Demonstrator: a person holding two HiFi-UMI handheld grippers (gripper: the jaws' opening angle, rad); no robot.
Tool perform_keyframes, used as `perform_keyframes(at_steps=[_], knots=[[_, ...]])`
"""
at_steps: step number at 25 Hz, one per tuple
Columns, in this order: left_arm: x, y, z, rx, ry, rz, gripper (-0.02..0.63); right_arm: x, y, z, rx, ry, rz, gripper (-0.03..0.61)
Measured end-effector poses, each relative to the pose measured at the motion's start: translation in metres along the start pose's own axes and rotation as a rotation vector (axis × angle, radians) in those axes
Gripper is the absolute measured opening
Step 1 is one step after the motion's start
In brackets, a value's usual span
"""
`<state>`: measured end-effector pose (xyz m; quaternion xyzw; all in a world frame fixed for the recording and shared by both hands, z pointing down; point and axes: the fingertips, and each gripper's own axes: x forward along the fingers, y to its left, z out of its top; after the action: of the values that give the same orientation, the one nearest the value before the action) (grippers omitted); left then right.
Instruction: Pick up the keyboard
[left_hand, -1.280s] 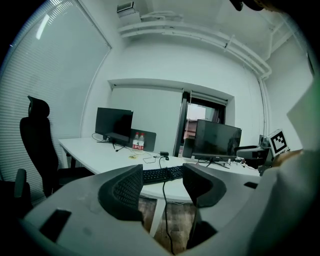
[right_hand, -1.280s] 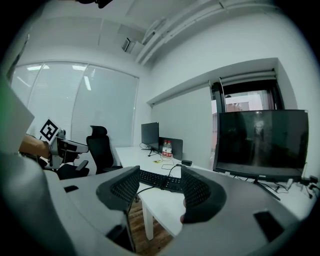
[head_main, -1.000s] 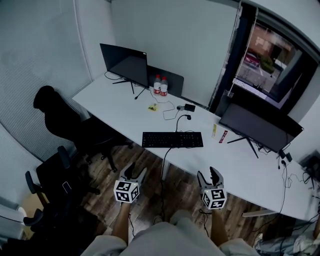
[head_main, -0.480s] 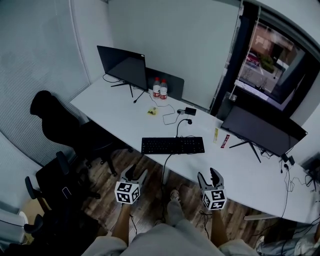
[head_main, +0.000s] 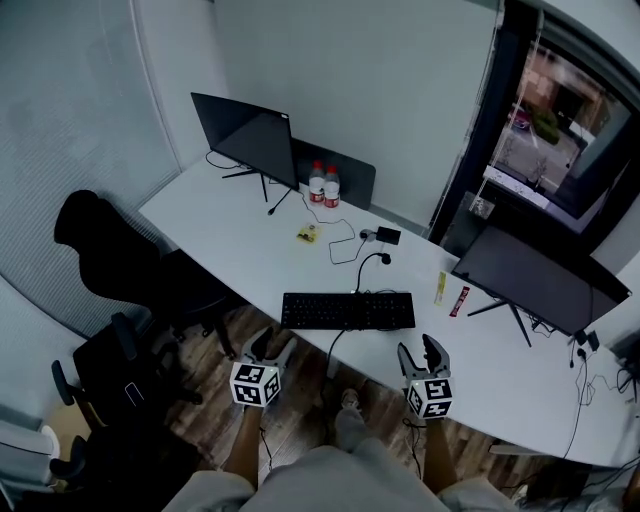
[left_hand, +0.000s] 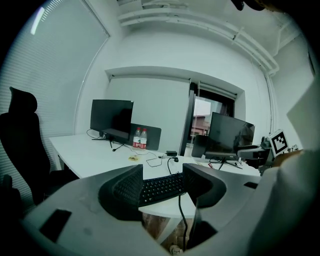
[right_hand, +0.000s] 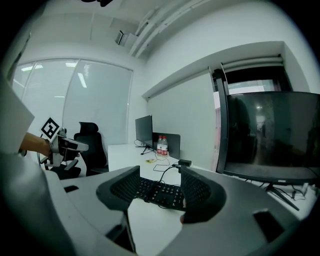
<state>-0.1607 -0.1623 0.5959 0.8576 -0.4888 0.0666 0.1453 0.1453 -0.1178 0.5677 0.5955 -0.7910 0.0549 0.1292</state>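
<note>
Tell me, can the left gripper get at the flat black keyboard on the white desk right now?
Probably yes: the left gripper, jaws apart and empty, faces the flat black keyboard at the white desk's near edge; nothing stands between them.

Long white desk (head_main: 240, 235) stretching across an office corner. Plain pale wall (head_main: 380, 90) right behind the desk, dark-framed window (head_main: 560, 115) past its right end, frosted blinds (head_main: 60, 110) off its left end. Black office chairs (head_main: 100, 240) just left of it, wood-plank floor (head_main: 295, 400) underneath.
</note>
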Motion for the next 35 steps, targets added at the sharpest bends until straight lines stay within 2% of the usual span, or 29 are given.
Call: perform_keyframes(at_steps=[8, 14, 22, 35], knots=[[0.052, 0.010, 0.020, -0.002, 0.014, 0.034, 0.245, 0.052, -0.037, 0.017, -0.001, 0.005, 0.030, 0.241], [0.084, 0.016, 0.033, -0.012, 0.024, 0.074, 0.245, 0.085, -0.058, 0.020, 0.035, 0.016, 0.060, 0.241], [0.112, 0.026, 0.035, -0.023, 0.055, 0.140, 0.245, 0.127, -0.079, 0.012, 0.061, 0.044, 0.118, 0.241], [0.139, 0.043, 0.025, -0.058, 0.093, 0.216, 0.246, 0.169, -0.104, -0.001, 0.081, 0.088, 0.155, 0.242]])
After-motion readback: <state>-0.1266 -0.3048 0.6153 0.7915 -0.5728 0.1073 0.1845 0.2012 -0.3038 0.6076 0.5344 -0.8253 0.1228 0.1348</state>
